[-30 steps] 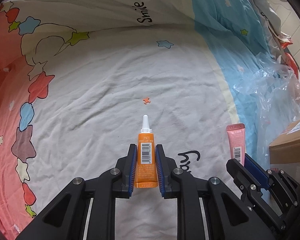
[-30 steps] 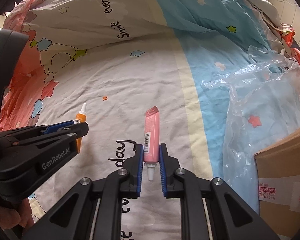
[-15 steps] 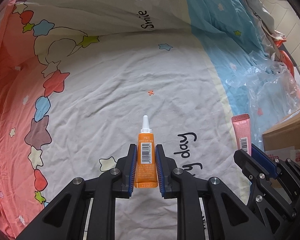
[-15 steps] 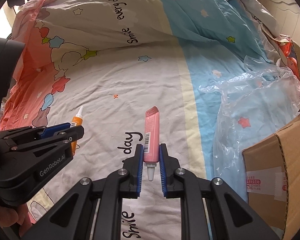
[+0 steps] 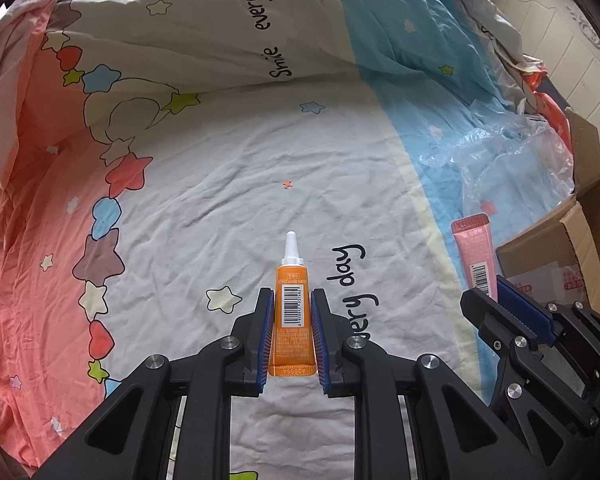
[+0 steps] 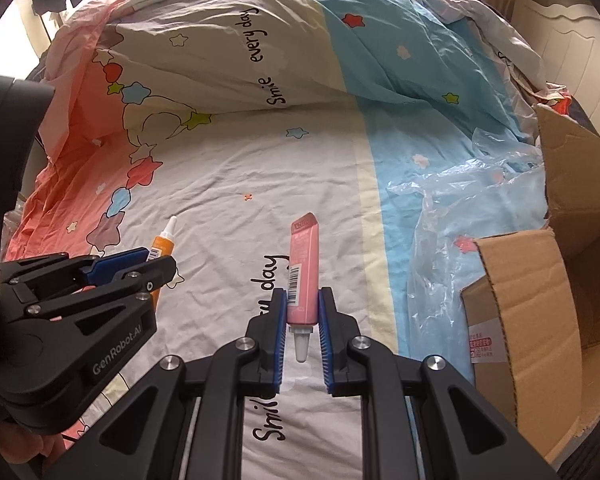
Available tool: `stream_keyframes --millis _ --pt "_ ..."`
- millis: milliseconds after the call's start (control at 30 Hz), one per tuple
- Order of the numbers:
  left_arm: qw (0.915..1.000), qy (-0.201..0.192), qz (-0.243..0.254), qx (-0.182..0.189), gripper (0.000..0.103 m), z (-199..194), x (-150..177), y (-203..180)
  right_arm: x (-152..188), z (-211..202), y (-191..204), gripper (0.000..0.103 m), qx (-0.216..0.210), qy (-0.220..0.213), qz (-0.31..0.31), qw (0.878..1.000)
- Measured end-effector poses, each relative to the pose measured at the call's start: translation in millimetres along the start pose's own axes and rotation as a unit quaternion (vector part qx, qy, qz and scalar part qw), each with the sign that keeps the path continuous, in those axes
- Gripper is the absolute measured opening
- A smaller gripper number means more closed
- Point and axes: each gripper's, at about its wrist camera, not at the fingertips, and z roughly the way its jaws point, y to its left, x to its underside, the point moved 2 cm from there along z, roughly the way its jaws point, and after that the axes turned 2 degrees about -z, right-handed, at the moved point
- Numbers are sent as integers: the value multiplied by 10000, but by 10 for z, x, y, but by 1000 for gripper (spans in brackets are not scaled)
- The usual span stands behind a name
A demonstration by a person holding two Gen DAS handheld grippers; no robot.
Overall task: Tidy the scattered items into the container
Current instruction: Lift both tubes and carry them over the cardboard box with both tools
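My left gripper is shut on an orange tube with a white nozzle pointing away, held above the bedsheet. My right gripper is shut on a pink tube, cap end toward me. In the left wrist view the pink tube and right gripper show at the right. In the right wrist view the orange tube and left gripper show at the left. An open cardboard box stands at the right.
A star-patterned bedsheet covers the bed, with a raised quilt fold at the back. A crumpled clear plastic bag lies between the grippers and the box. The box also shows in the left wrist view.
Both grippers have risen and pulled back from the sheet with their tubes held. More of the cardboard box has come into view at the right.
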Motion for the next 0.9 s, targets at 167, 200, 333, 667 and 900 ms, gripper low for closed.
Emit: stream_keyframes --millis 167,200,333,667,900 --pt "9998 -176 57 2 19 -212 -4 -77 -8 -203 -87 15 32 -154 89 9998" --pt "9998 -204 76 -7 19 -251 -7 -92 -7 -248 -104 15 38 -179 101 9998" --pt "9994 -317 129 -24 19 -395 -15 -143 -10 -379 -153 15 -5 -238 222 9995" --pt "9977 -532 411 -3 19 -677 -28 -421 -58 -721 -343 15 -36 -485 385 9981" --pt "9963 -618 595 98 19 -778 -46 -643 -22 -874 -558 15 97 -586 524 9969"
